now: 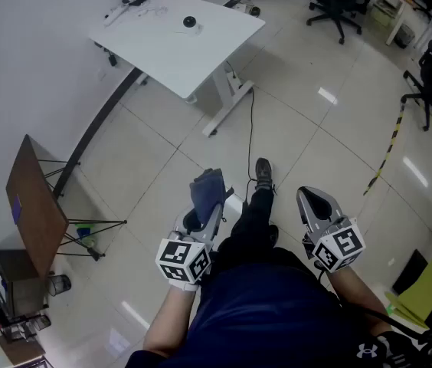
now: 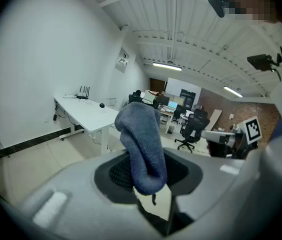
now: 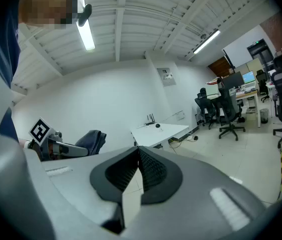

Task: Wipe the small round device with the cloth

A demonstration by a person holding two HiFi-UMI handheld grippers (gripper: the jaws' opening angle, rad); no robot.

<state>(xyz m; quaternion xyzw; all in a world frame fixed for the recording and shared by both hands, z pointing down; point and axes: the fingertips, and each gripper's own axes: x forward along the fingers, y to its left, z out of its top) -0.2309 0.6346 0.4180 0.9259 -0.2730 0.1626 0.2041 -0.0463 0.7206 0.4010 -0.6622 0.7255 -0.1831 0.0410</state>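
While the person is standing on the tiled floor [image 1: 308, 129], both grippers are being held out low in front of the body. The left gripper [image 1: 210, 209] is pinching a blue-grey cloth [image 1: 208, 188] between its jaws; in the left gripper view the cloth [image 2: 142, 144] is rising out of the nearly closed pads as a thick upright fold and is drooping over at its top. The right gripper [image 1: 315, 202] is carrying nothing, and in the right gripper view its jaws [image 3: 138, 171] are pressing together with no gap.

Far ahead and to the left, the small round device [image 1: 190, 22], black in colour, is sitting on a white desk [image 1: 201, 60], well apart from both grippers. The same device is showing as a dark dot on the desk top in the left gripper view [image 2: 101, 105] and the right gripper view [image 3: 157, 125]. A black cable [image 1: 250, 133] is trailing across the tiles from the desk leg toward the person's shoe [image 1: 263, 171]. A brown folding table [image 1: 36, 205] is standing at the left, black office chairs [image 1: 338, 2] are crowding the far right, and a yellow-and-black strip [image 1: 388, 148] is lying along the floor at the right.
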